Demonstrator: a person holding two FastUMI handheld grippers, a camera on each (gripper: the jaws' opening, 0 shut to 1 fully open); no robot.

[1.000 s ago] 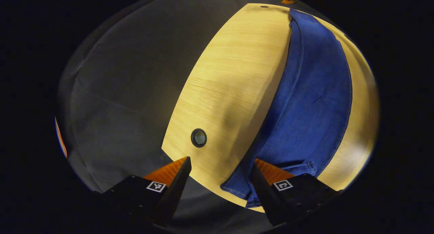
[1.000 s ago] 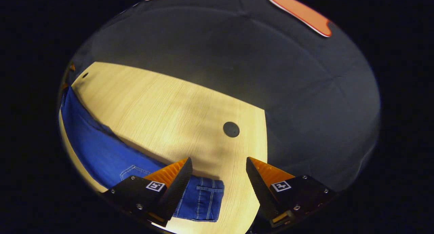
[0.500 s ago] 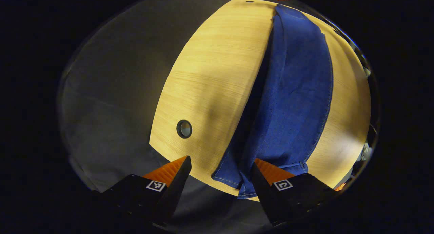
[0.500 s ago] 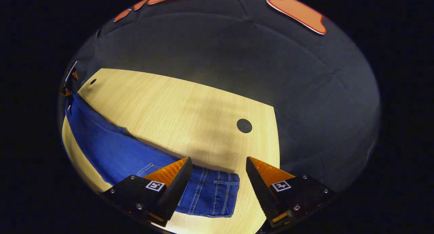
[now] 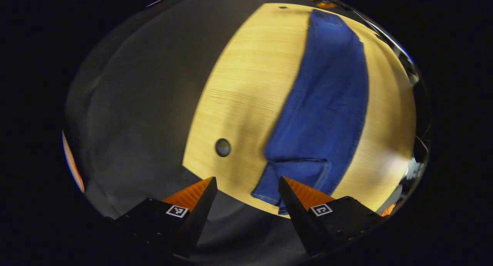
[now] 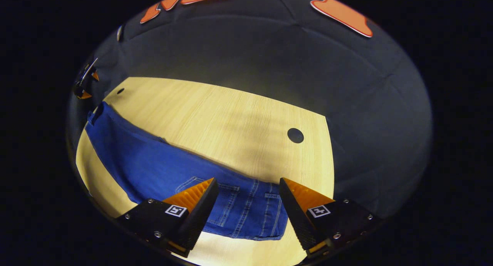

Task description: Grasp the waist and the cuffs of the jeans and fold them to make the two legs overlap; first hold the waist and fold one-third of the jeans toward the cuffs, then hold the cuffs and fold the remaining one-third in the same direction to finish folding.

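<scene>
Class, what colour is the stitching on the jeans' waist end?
Pale stitching on blue jeans, clearest in the right gripper view.

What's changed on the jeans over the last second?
The jeans have settled flat on the table, legs overlapped. The left gripper has come off the cuffs; the right gripper has pulled back, showing more waist. Both jaws remain open, holding nothing.

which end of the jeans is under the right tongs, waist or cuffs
The waist end: stitched pockets and seams lie between the open right tongs. The plain hemmed cuff end lies by the left tongs, at the table's other end.
</scene>
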